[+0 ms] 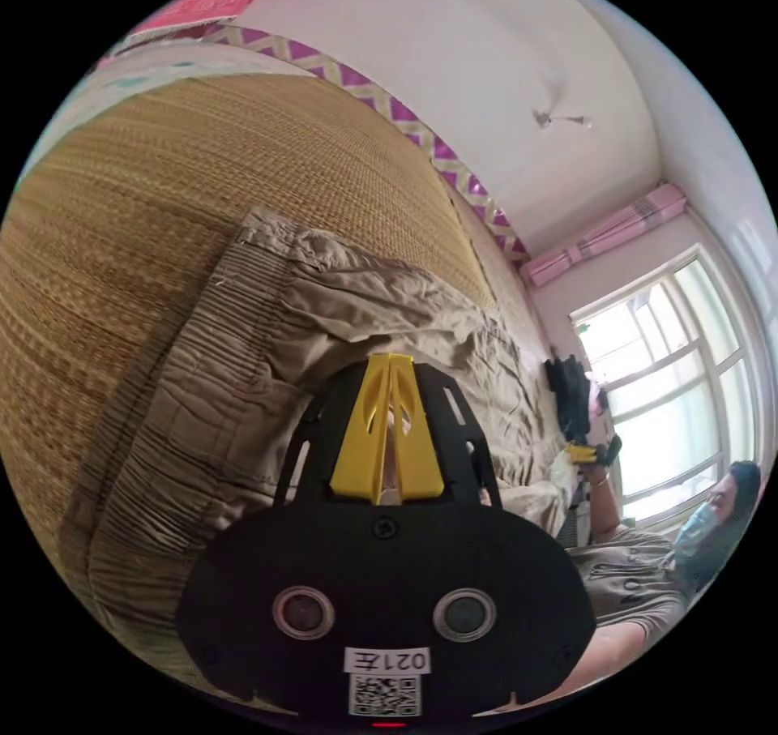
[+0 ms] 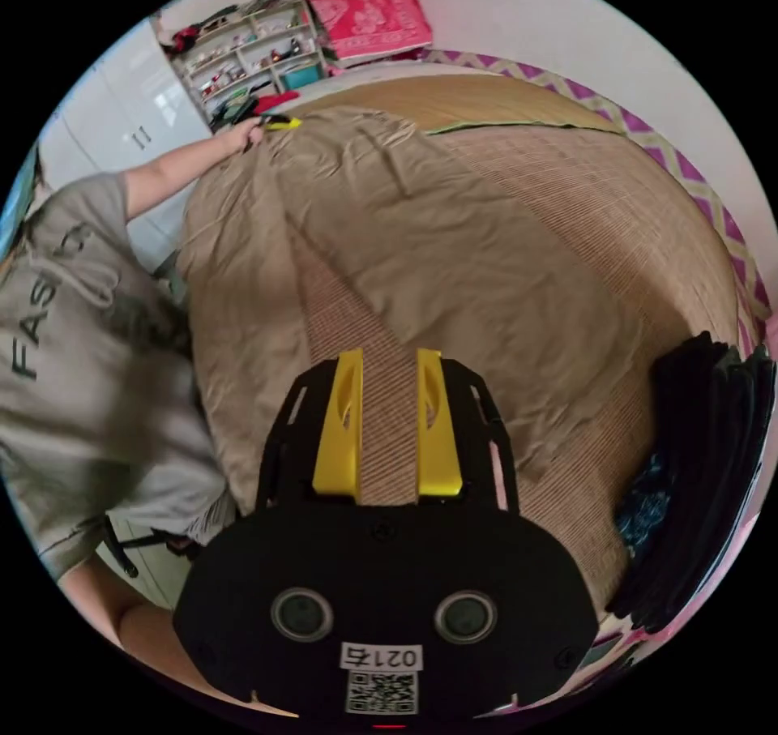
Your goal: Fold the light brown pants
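I am holding my left gripper (image 1: 390,360) over the waistband end of the pants (image 1: 267,362), its jaws pressed together with nothing clearly between them. My right gripper (image 2: 389,358) is hanging spread above the gap between the two legs. The pants are lying flat on the mat (image 2: 567,200), near a dark pile (image 2: 713,443).

The light brown pants (image 2: 421,241) are matt woven cloth, softly creased, with a ribbed, gathered waistband (image 1: 194,378). Under them lies a woven straw mat (image 1: 162,200), rough and dry-looking, with fine rows in its weave. The left gripper (image 1: 390,362) and right gripper (image 2: 387,358) have smooth yellow plastic jaws on matt black plastic bodies. A stack of dark clothes (image 2: 705,459) looks soft and dull. The person's grey shirt (image 2: 81,346) is matt jersey cloth.
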The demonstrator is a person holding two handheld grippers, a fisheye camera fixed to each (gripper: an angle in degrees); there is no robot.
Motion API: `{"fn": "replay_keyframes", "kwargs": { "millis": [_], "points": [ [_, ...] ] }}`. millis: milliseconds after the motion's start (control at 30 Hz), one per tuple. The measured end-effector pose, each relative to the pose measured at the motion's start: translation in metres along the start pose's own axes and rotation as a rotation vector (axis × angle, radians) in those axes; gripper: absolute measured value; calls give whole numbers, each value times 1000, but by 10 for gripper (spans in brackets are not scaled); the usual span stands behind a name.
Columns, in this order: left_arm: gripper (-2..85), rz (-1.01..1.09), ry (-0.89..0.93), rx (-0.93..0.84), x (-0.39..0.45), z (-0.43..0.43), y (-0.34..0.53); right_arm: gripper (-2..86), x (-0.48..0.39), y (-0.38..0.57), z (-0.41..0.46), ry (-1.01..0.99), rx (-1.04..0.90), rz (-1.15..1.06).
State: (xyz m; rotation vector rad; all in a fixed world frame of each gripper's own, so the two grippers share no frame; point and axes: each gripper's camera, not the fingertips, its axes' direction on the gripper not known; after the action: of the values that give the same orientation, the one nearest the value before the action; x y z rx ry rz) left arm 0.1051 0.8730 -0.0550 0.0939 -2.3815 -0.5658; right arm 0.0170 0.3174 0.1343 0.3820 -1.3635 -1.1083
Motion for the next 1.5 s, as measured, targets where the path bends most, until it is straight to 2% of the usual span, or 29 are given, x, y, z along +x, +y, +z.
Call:
{"fn": "replay_keyframes", "kwargs": {
  "millis": [100,167,333,400,533,667,800,900,967,1033,1100,1167,1200,1233,1333,1500],
  "points": [
    [-9,19,23,18,4,-1,11,96,-64,49,0,-50,-89,-37],
    [-9,35,14,18,12,0,16,85,-84,83,-3,-31,-139,25],
    [-9,74,-64,34,50,-2,29,1,-72,104,-30,28,-52,193],
    [-9,79,-106,33,65,-4,33,-5,-62,91,-36,-11,-58,204],
    [-9,122,-224,-6,111,-9,47,-9,-41,35,-69,86,-102,161],
    [-9,142,-207,-10,148,-22,66,-10,-18,-38,-97,165,-150,86],
    [-9,168,-175,-12,194,-42,97,-10,-19,-71,-83,162,-280,52],
    [-9,158,-107,32,222,-66,126,-10,-49,-69,-119,240,-198,105],
    [-9,153,-7,86,244,-84,143,-10,-99,-57,-171,298,-19,130],
    [-9,216,94,72,288,-88,157,-10,-144,-53,-187,276,40,90],
    [-9,261,81,-36,322,-67,163,-10,-185,-53,-176,253,-23,29],
    [-9,266,-1,-171,348,-35,172,-10,-221,-44,-141,349,-181,2],
    [-9,243,-93,-232,360,-16,180,-10,-229,-37,-137,380,-197,-14],
    [-9,238,-145,-220,373,-9,188,-10,-237,-24,-147,442,-148,23],
    [-9,195,-177,-145,402,-21,197,-9,-239,3,-171,507,-166,54],
    [-9,97,-128,-84,436,-39,218,-9,-223,35,-218,456,-89,137]
  ]
}}
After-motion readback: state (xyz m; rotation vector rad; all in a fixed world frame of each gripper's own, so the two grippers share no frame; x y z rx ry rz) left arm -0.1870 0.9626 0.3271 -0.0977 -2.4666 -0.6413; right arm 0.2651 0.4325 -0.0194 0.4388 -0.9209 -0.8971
